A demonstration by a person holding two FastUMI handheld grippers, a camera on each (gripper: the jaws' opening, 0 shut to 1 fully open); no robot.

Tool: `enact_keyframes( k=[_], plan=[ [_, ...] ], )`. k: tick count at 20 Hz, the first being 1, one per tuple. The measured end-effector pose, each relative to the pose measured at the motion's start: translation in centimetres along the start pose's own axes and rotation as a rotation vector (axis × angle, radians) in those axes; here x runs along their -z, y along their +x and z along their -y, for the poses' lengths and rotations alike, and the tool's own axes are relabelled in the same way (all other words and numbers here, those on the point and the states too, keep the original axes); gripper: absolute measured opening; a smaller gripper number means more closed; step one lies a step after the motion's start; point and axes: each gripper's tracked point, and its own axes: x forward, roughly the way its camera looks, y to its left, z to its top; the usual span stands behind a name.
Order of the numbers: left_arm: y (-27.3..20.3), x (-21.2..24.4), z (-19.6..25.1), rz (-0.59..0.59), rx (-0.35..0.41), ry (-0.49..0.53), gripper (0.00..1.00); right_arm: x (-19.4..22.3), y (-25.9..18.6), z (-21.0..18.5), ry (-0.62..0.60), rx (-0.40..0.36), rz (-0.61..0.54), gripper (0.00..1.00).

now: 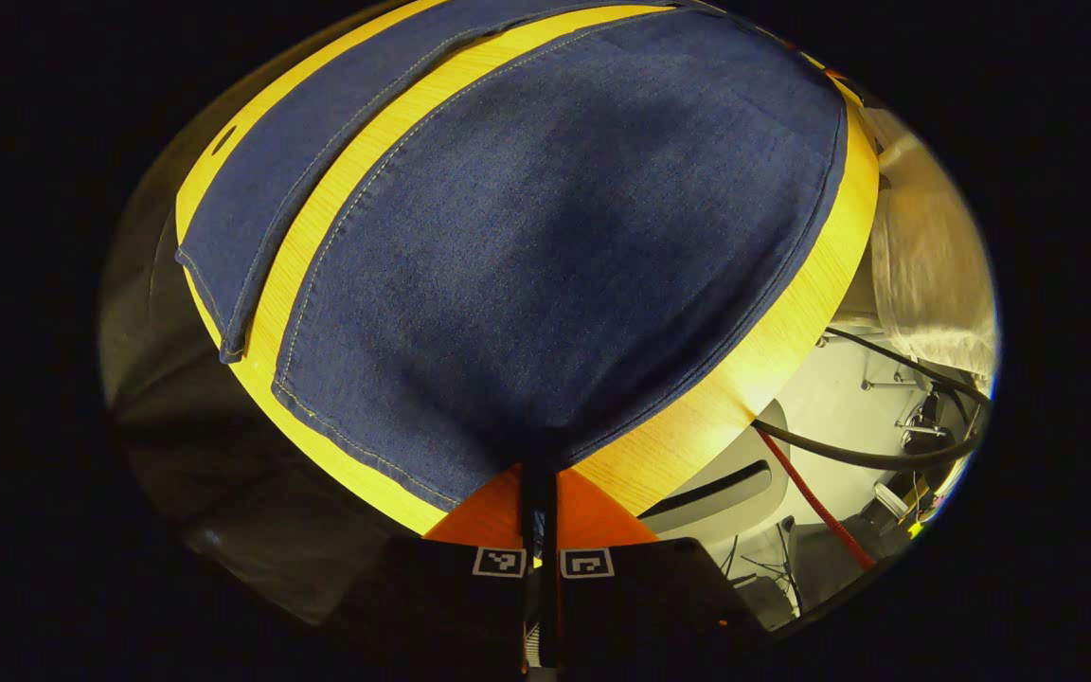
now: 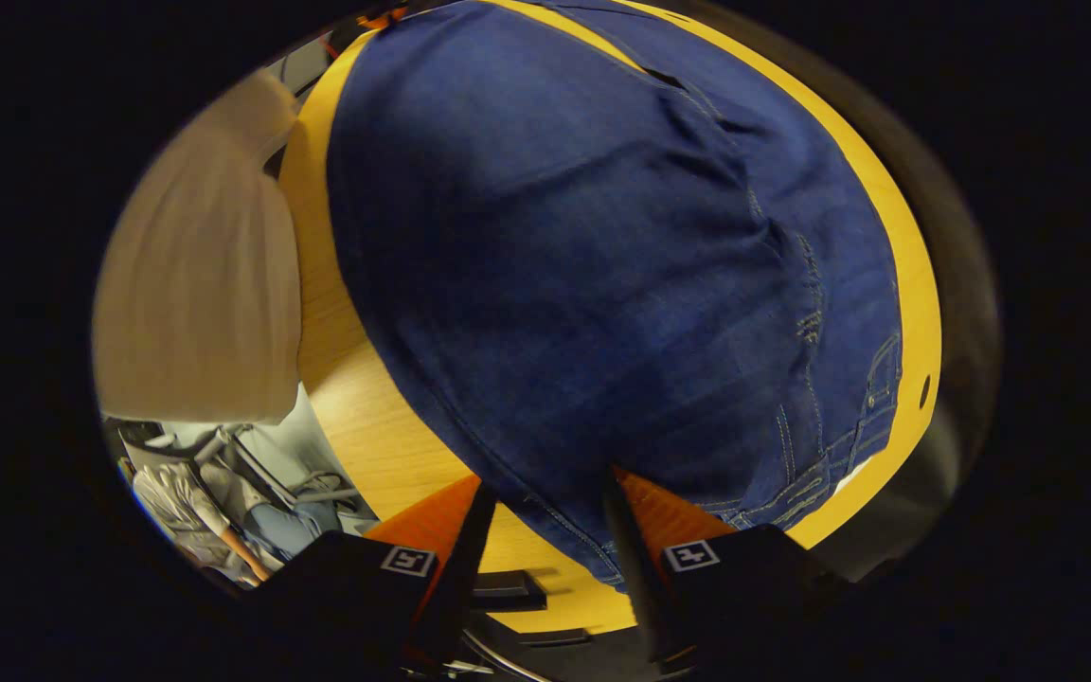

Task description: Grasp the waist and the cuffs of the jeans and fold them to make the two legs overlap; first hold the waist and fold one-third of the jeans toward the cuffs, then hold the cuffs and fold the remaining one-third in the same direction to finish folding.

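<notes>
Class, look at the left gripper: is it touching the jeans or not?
Touching. In the left gripper view, the left gripper has its fingers closed together on the cuff edge of the jeans.

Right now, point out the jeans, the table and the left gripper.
jeans (image 1: pixel 545 246): left gripper view, middle of the near leg.
table (image 1: pixel 744 369): left gripper view, bare wooden edge beside the leg.
left gripper (image 1: pixel 540 516): left gripper view, between its closed fingertips at the cuff.
</notes>
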Motion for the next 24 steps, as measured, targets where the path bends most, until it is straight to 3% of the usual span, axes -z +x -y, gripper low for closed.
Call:
enact_keyframes(
  k=[1,5,6,7,9,14,18,20,24],
  plan=[
    [0.0,0.0,0.0,0.014,-0.001,-0.008,0.0,-0.2,0.1,0.2,0.017,0.005,0.006,0.68],
    [0.3,-0.1,0.1,0.102,-0.009,-0.074,0.0,-1.9,-0.9,1.0,0.085,0.074,0.044,0.34],
    [0.3,-0.2,0.2,0.13,-0.015,-0.093,0.0,-2.0,-1.2,0.8,0.104,0.095,0.054,0.21],
    [0.2,-0.4,0.2,0.158,-0.021,-0.119,0.0,-1.9,-1.0,0.6,0.13,0.121,0.058,0.2],
    [0.3,-0.6,0.1,0.216,-0.031,-0.181,0.0,-1.5,-1.1,0.3,0.209,0.184,0.08,0.04],
    [0.2,-1.2,-0.4,0.398,-0.12,-0.422,0.0,-1.5,-1.4,0.8,0.51,0.355,0.181,0.03],
    [0.2,-1.3,-0.8,0.464,-0.159,-0.525,0.0,-1.8,-2.3,1.3,0.658,0.421,0.246,0.03],
    [-0.6,-2.4,-0.7,0.527,-0.131,-0.645,0.0,-2.2,-3.6,1.9,0.702,0.459,0.279,0.03],
    [-5.6,-5.1,-1.4,0.764,-0.029,-0.922,0.0,-2.2,-5.5,2.7,0.821,0.484,0.332,0.02]
  ],
)
